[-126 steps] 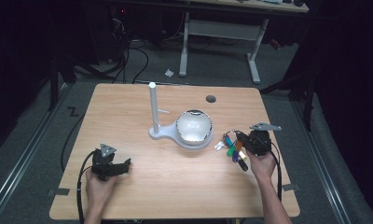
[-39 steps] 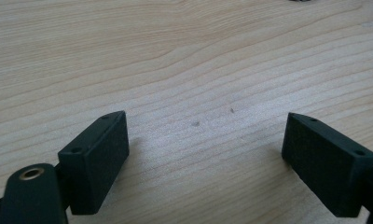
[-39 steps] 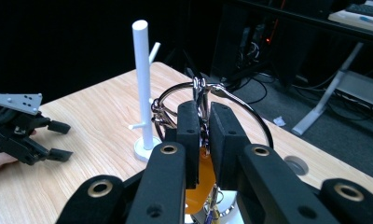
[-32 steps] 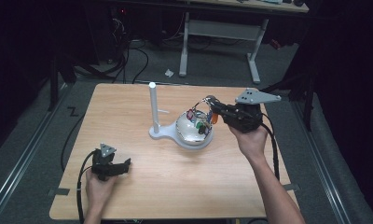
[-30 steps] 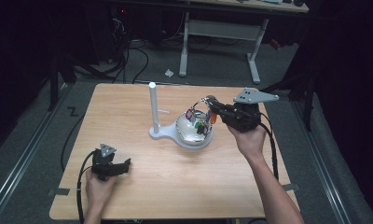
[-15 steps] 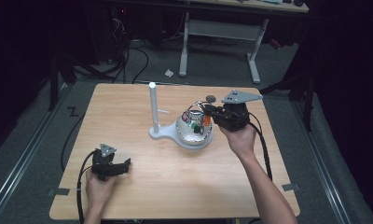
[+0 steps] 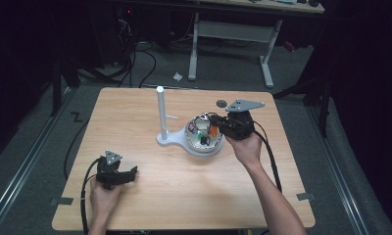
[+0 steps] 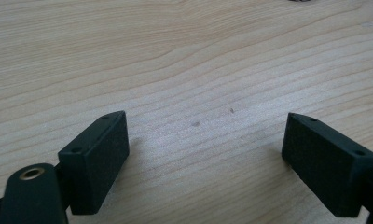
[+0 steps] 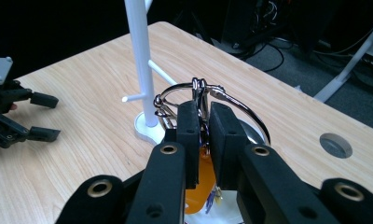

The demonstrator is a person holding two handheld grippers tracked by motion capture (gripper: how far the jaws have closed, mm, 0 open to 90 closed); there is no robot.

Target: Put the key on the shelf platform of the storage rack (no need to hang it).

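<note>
Metal key ring [image 9: 208, 95] is pinched between the fingers of the right gripper [image 9: 202, 122], just above the white bowl [image 7: 204, 147], with the white peg stand [image 9: 140, 65] beside it. Left gripper [image 8: 205, 154] rests far away, fingers wide, on the wooden surface [image 7: 150, 196].

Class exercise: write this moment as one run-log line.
right gripper: shut on key ring, over bowl | left gripper: open, on table | white stand: pegs bare

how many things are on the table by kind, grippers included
grippers: 2, left gripper open and right gripper shut on the key ring
white stand: 1
bowl: 1
key ring: 1
total: 5
</note>
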